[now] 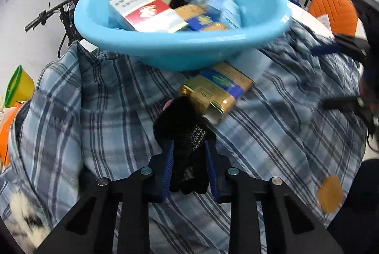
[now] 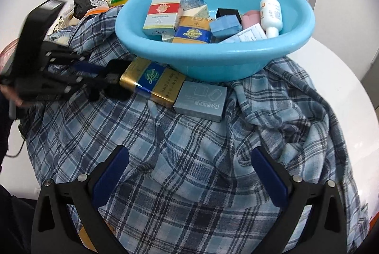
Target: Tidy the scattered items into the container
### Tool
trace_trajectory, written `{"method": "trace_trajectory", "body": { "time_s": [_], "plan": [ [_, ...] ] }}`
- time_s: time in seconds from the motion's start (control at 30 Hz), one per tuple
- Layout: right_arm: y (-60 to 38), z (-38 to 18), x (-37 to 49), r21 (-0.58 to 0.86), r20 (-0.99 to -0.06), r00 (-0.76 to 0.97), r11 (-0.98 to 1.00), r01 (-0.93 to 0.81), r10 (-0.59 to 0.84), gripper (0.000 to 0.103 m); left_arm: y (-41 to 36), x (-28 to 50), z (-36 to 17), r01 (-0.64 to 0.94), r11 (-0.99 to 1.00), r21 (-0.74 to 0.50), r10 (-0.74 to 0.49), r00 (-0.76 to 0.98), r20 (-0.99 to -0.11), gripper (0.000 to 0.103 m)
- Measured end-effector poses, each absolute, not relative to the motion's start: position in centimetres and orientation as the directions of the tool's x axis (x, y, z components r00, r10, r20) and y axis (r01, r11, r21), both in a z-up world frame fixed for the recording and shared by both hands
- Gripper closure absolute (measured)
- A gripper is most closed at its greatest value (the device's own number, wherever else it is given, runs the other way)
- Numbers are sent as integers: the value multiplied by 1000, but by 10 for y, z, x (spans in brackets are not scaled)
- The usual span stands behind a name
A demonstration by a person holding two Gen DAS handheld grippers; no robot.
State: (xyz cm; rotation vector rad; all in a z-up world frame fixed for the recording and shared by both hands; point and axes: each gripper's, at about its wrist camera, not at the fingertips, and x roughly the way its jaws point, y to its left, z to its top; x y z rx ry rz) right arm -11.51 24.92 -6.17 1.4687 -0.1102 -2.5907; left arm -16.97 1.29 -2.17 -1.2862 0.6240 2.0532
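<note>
Left tongs [image 1: 189, 159] clenched on fuzzy black glove [image 1: 183, 135], bound for round blue plastic basin [image 1: 165, 50]; right tongs [image 2: 189, 173] released, empty

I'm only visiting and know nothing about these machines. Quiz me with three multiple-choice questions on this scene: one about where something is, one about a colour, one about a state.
1. Where does the grey box lie?
A. in the basin
B. on the checked cloth beside the gold and blue box
C. on the floor

2. What colour is the basin?
A. light blue
B. red
C. white

3. How do the left gripper's jaws stand?
A. wide open, nothing between them
B. shut on a black fuzzy item
C. shut on the white bottle

Answers:
1 B: it rests on the checked cloth, against the gold and blue box.
2 A: its rim and wall are light blue.
3 B: the black fuzzy item is pinched between them.
</note>
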Motion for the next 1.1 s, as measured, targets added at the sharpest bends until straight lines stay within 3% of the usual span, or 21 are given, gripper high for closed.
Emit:
{"method": "trace_trajectory", "body": {
  "time_s": [0.23,0.43,0.5,0.53,0.57,0.77,1.03,1.1],
  "plan": [
    [246,-64,-118,238,-835,-487,-966,100,-256,0,14,-138,-3,-729,-679,-93,377,-236,-895,84],
    [245,-68,-116,212,-840,-489,-972,105,-236,0,22,-133,0,-731,-682,36,298,-322,-899,82],
    [247,-70,-117,231,-839,-484,-968,98,-249,0,22,-138,-2,-714,-698,64,272,-346,-898,58],
    [247,-71,-117,239,-837,-483,-966,97,-256,0,21,-143,-2,-709,-702,70,273,-359,-893,33],
    [247,-72,-118,245,-836,-483,-964,99,-262,0,21,-146,0,-713,-699,65,296,-371,-880,25],
    [243,-74,-121,248,-828,-490,-962,114,-272,0,38,-175,-7,-774,-633,12,390,-332,-859,25],
    [250,-82,-122,240,-844,-470,-965,103,-260,0,64,-202,-40,-798,-602,-30,392,-262,-882,25],
    [253,-83,-121,238,-847,-467,-967,97,-255,0,64,-201,-41,-795,-603,-62,399,-234,-887,39]
  ]
}}
